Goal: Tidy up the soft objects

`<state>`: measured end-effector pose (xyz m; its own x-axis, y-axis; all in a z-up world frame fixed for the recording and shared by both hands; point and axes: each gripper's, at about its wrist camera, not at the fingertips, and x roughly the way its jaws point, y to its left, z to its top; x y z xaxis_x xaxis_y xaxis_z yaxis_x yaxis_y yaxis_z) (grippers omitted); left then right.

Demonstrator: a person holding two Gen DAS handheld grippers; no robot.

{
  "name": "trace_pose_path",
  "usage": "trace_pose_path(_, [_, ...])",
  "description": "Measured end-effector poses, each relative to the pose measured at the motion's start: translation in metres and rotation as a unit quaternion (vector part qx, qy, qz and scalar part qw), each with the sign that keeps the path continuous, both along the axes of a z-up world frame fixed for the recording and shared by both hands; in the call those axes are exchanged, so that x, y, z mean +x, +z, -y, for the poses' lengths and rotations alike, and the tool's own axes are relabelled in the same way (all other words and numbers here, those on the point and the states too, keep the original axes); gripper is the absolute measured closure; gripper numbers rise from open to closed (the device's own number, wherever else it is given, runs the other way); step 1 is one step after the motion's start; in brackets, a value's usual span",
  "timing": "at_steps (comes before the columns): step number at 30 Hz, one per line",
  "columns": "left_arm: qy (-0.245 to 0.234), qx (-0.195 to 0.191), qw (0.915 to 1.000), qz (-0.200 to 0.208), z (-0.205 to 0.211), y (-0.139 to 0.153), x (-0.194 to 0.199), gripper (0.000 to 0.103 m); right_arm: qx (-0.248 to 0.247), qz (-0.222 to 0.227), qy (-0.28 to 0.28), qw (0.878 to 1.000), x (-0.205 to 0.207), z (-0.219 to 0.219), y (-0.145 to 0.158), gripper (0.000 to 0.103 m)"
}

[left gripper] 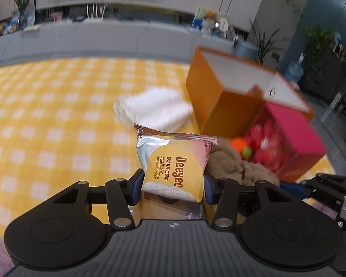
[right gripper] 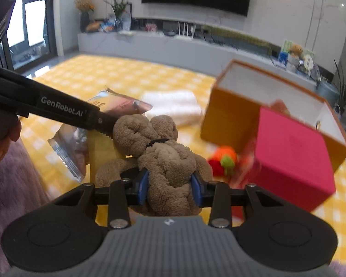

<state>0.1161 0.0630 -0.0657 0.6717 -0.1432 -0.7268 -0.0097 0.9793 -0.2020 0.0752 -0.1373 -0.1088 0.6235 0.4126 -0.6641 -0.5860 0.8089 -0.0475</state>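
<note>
Soft things are being carried to the boxes right now: the left hand-held gripper is squeezed on a wet wipes pack, and the right hand-held gripper is squeezed on a brown teddy bear. Both are held up over the yellow checked cloth, close side by side, near the orange box and the pink box. I think this is the carry step, with the drop still to come. Next, each hand needs to go over an open box top and let go. The wipes pack stands tall, its long side running away from the gripper, top seal far off. The bear's long side runs the same way, with its head pointing away. A white folded towel and a small orange and red toy still lie on the cloth.
</note>
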Motion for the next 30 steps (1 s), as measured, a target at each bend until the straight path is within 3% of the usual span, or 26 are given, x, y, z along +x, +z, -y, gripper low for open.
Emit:
trace_pose_path(5, [0.007, -0.031, 0.9983, -0.049, -0.009, -0.026, 0.002, 0.043, -0.014, -0.024, 0.0, 1.0, -0.004, 0.002, -0.024, 0.065])
trace_pose_path(10, [0.027, -0.075, 0.9959, -0.042, -0.026, -0.025, -0.004, 0.024, -0.022, -0.026, 0.006, 0.999, -0.006, -0.001, -0.032, 0.064])
trace_pose_path(12, [0.039, -0.085, 0.9944, -0.05, -0.032, -0.021, -0.011, 0.024, -0.018, -0.027, 0.004, 0.999, -0.007, 0.001, -0.032, 0.064])
trace_pose_path(17, [0.05, -0.103, 0.9901, -0.082, -0.039, -0.031, -0.011, 0.028, -0.018, -0.007, 0.005, 1.0, -0.015, 0.002, -0.025, 0.064])
trace_pose_path(19, [0.046, -0.089, 0.9906, -0.093, -0.033, -0.035, -0.007, 0.029, -0.029, -0.004, 0.015, 0.999, -0.018, -0.002, -0.027, 0.064])
trace_pose_path(21, [0.038, -0.079, 0.9903, -0.107, -0.027, -0.041, -0.002, 0.038, -0.06, 0.0, 0.011, 0.998, -0.018, -0.006, -0.033, 0.064])
trace_pose_path(28, [0.035, -0.087, 0.9892, -0.113, -0.023, -0.048, 0.004, 0.038, -0.073, 0.004, 0.008, 0.997, -0.018, -0.004, -0.041, 0.063])
trace_pose_path(30, [0.043, -0.09, 0.9888, -0.111, -0.024, -0.048, 0.005, 0.046, -0.071, 0.003, 0.007, 0.997, -0.017, -0.004, -0.042, 0.062])
